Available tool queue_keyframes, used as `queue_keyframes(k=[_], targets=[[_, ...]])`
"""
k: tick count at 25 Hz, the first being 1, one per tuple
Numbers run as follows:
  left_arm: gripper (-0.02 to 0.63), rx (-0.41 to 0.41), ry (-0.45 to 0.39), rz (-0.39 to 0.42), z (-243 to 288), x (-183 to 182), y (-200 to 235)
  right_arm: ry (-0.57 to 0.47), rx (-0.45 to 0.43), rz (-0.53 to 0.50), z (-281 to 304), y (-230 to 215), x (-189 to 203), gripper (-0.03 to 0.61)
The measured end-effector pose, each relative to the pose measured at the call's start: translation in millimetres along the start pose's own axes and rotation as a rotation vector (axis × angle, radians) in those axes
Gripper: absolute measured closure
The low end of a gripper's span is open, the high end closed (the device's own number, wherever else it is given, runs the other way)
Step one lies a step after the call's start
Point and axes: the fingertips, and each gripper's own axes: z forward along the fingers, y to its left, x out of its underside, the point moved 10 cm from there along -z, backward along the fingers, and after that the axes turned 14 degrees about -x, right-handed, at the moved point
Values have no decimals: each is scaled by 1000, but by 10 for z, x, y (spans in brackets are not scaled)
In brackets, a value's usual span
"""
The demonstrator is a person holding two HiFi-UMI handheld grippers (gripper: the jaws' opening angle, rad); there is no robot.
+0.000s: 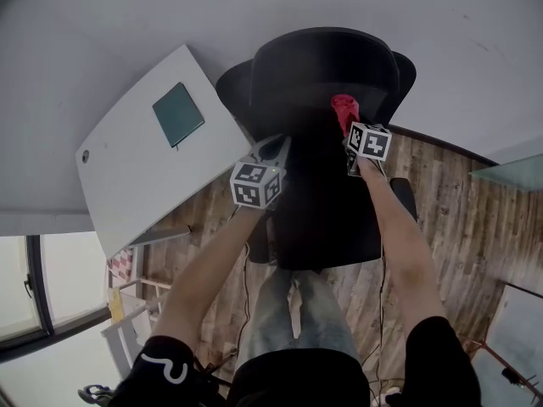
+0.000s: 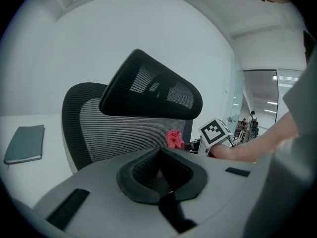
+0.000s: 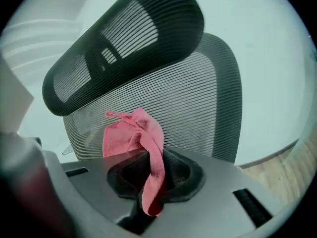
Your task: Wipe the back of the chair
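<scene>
A black mesh office chair (image 1: 327, 100) with a headrest (image 2: 151, 90) stands in front of me, its back (image 3: 183, 108) facing both grippers. My right gripper (image 1: 349, 147) is shut on a pink cloth (image 3: 141, 143), which bunches up against the mesh back and hangs down between the jaws. The same pink cloth (image 1: 344, 110) shows in the head view just past the right marker cube, and the cloth (image 2: 174, 139) also shows in the left gripper view. My left gripper (image 1: 276, 147) hovers near the chair's left side, jaws closed with nothing between them.
A white desk (image 1: 144, 155) with a dark green notebook (image 1: 178, 114) stands left of the chair. Wooden floor (image 1: 462, 219) lies below. The chair seat (image 1: 327, 227) is between my arms. A glass partition (image 2: 262, 103) and distant people are at the right.
</scene>
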Motion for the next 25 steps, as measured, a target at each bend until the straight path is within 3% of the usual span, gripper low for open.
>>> queue_keyframes(k=[9,16,19,25], targets=[[589,20,1,12,156,-101,-328,-49,187,69,-515,-690,-155,522],[589,41,-2,28,158,-201,-434,-108,323,131,-866,-940,-187,522],[588,38,1,38,91,-184,-396,-140,316,145,-968,-858,-156,523],[589,6,8,18,-91,-60,-216,-121,189,66,-925,-367,11,523]])
